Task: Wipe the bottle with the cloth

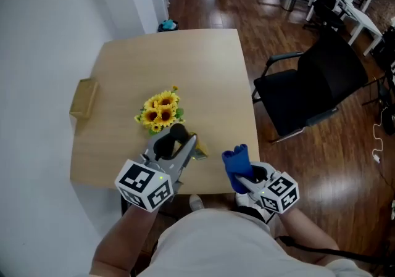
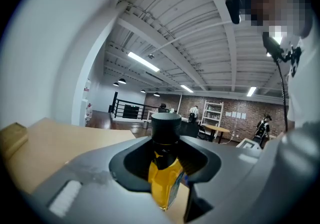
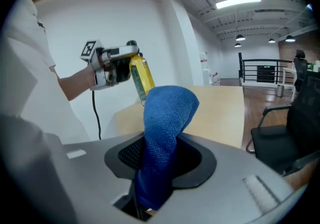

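Standing on the wooden table (image 1: 203, 72), sunflowers (image 1: 160, 110) sat just beyond the two grippers, with a tan box (image 1: 84, 98) at the left edge and a black chair (image 1: 315, 87) to the right. Both hands hovered at the table's near edge. The left gripper (image 1: 180, 146) pinched a yellow bottle (image 2: 165, 168), cap upward, above the tabletop. The right gripper (image 1: 245, 178), tilted downward, was clamped on a folded blue cloth (image 3: 162, 133), near the bottle but apart from it.
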Motion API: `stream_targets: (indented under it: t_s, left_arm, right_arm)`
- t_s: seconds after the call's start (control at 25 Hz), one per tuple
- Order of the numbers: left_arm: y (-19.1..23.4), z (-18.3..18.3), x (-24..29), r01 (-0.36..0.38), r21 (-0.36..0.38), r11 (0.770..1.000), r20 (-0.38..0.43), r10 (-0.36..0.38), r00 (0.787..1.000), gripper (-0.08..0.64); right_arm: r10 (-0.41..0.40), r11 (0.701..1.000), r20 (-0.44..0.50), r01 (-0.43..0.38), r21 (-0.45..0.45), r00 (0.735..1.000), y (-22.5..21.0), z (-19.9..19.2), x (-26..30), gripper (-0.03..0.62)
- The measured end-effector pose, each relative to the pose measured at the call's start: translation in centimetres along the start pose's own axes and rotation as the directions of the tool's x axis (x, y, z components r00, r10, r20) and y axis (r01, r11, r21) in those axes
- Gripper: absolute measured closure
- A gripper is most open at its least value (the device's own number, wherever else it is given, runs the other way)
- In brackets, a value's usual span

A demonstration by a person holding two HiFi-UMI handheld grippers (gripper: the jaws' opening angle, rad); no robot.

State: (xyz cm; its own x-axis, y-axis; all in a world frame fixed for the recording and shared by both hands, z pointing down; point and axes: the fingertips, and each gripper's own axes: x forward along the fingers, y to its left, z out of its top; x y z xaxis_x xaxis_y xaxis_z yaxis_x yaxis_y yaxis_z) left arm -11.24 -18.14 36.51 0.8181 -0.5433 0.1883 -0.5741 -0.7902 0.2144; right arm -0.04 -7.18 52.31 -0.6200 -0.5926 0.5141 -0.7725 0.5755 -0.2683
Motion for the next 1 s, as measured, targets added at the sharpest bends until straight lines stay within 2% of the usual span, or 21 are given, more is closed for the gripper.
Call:
stream_targets:
  t_s: [0.24, 0.44, 0.72, 0.92, 1.0]
  left_arm:
    - [3.8, -8.8, 4.4, -0.102, 0.122, 0.987, -0.087, 0.113, 0.990, 0.408]
    - [7.6, -14.1, 7.0, -0.169, 0.158, 0.973, -0.123, 0.189, 0.974, 0.408]
    - [10.1, -16.8, 9.2, -0.219, 0.170, 0.961, -0.108, 0.239, 0.965, 0.407]
    - [10.3, -17.5, 9.8, -0.259, 0.152, 0.954, -0.083, 0.273, 0.958, 0.400]
    - [9.7, -17.2, 9.7, -0.261, 0.162, 0.952, -0.072, 0.275, 0.959, 0.354]
  right_arm:
    - [-0.147, 0.985, 0.015, 0.145, 0.090, 0.989, 0.0, -1.3, -4.9, 0.446]
    - [-0.209, 0.972, 0.012, 0.206, 0.115, 0.978, 1.8, -1.5, -8.4, 0.446]
    - [-0.274, 0.951, -0.032, 0.276, 0.138, 0.961, 4.0, -2.2, -10.8, 0.446]
    - [-0.265, 0.955, -0.055, 0.269, 0.121, 0.963, 4.8, -1.8, -10.7, 0.446]
    - [-0.241, 0.964, -0.058, 0.246, 0.104, 0.969, 5.1, -1.6, -10.3, 0.446]
